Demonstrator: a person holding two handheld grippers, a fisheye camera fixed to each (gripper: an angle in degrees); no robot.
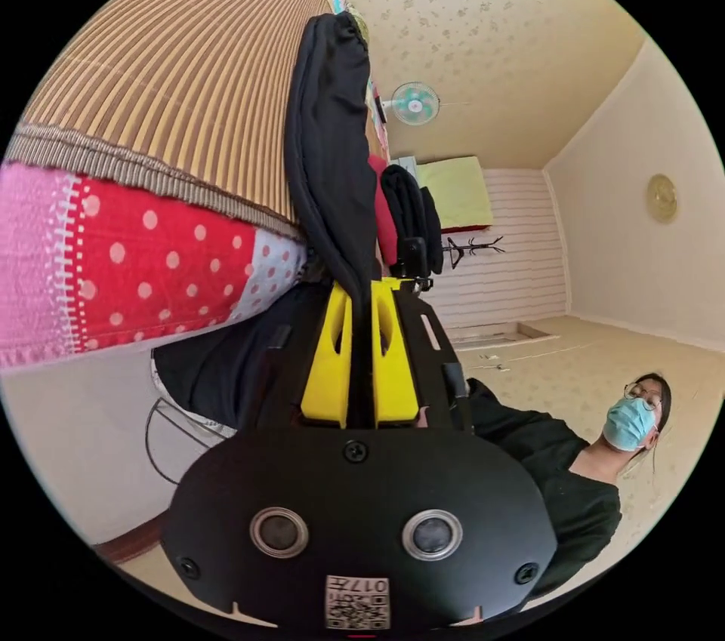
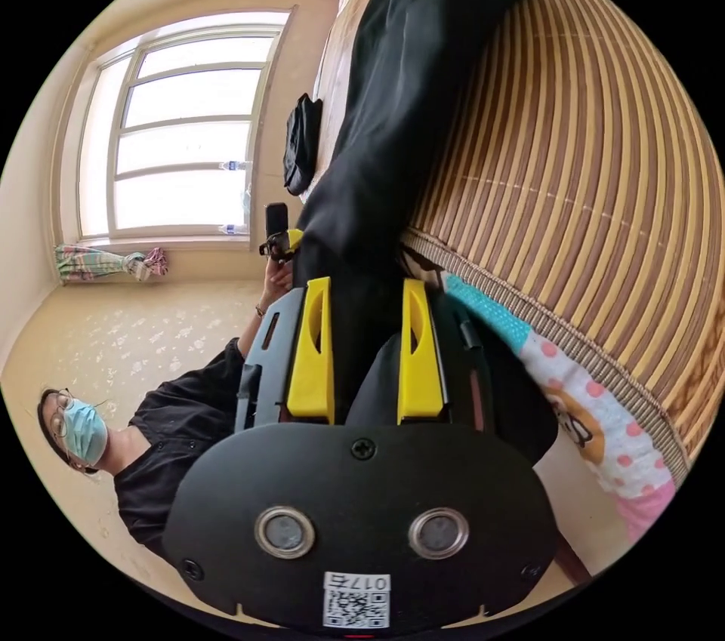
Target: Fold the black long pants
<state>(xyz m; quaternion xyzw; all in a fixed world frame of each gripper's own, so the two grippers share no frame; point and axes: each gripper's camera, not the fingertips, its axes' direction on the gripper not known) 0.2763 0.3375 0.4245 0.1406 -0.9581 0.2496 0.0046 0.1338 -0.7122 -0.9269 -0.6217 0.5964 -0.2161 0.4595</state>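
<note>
— What's the biggest thing you see?

— The striped bamboo mat, spread across the bed from about nine to twelve o'clock in my left gripper view. A patchwork quilt with red polka dots sticks out under its edge.

— And the black long pants?

— They lie on that mat. In my right gripper view they run from twelve o'clock down to the centre, hanging off the mat's edge into my right gripper. Its yellow jaws stand a little apart with a thick bunch of the black cloth between them; I think both press on it, though the fold hides the contact.

— The other side?

— My left gripper has its jaws nearly together, pinching a thin edge of the pants, which rise from it toward twelve o'clock.

— Anything smaller?

— A second dark garment near the bed's far edge at eleven o'clock, and a wall fan at one o'clock in the left gripper view
</note>
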